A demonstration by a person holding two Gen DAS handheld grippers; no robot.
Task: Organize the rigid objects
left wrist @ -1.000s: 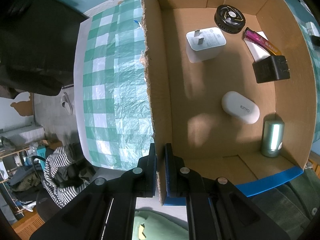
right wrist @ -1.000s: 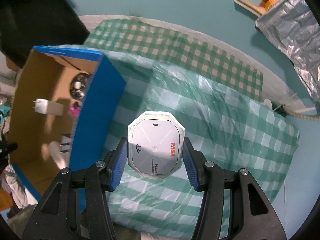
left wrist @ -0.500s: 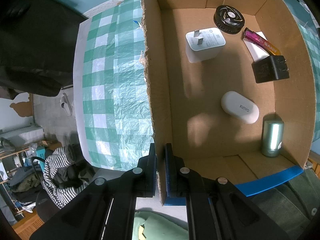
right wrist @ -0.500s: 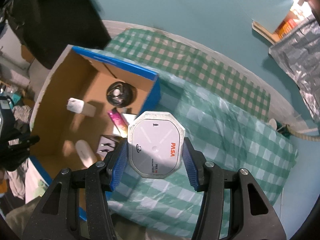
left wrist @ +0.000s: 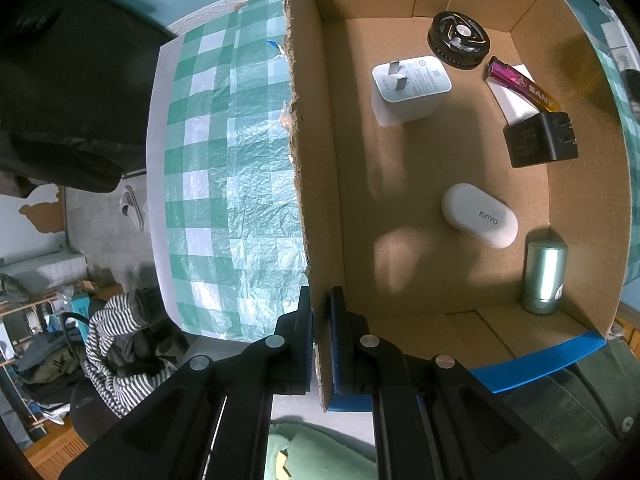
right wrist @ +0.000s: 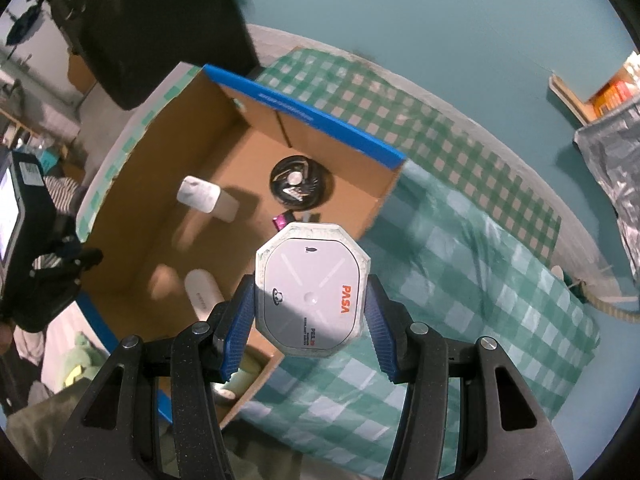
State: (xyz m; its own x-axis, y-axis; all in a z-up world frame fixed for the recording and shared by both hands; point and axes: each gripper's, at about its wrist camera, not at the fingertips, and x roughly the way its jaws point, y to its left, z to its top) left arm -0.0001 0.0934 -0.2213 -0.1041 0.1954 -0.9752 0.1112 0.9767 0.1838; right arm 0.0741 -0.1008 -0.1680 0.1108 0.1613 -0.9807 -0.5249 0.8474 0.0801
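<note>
Flat white octagonal PASA device (right wrist: 312, 294)

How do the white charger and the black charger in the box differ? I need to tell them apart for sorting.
The white charger is pale with printed text on its pronged face; the black charger is dark and plain. The white charger stands apart near the box's middle, while the black charger sits by a side wall, touching the pink lighter. Both are blocky plugs with two flat prongs.
</note>
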